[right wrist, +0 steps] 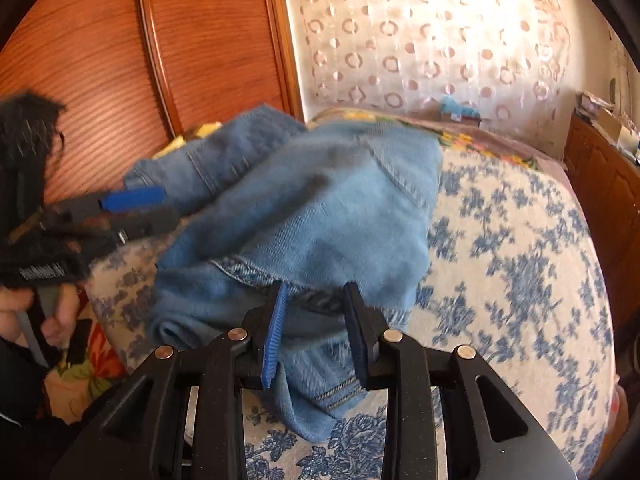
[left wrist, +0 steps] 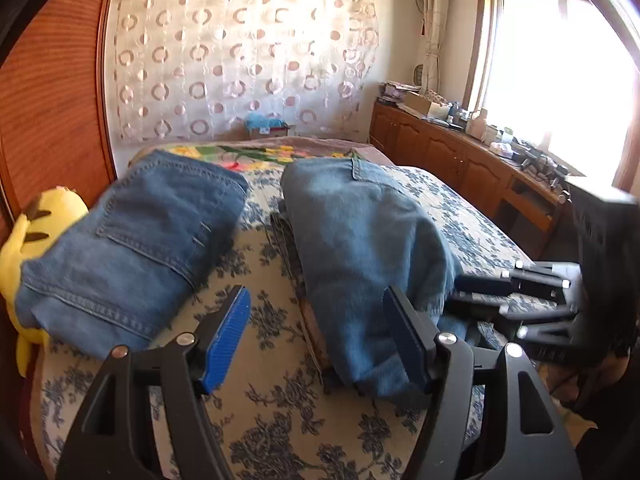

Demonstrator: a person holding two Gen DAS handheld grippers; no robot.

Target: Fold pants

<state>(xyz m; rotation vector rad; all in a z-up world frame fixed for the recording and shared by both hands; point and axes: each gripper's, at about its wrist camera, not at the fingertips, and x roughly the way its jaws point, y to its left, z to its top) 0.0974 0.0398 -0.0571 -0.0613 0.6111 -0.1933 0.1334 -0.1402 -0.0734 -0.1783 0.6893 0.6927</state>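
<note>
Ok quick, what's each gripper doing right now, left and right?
Left gripper: open, holding nothing.
Right gripper: closed on the jeans on the bed.

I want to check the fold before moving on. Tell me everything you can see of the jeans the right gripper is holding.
The lighter jeans are faded blue denim, loosely folded into a rumpled bundle on the floral bedspread, to the right of a neater, darker folded pair. A seam, a stitched hem and a pocket edge show. The right gripper is clamped on the near hem; the left gripper stands open beside the bundle, gripping nothing.
</note>
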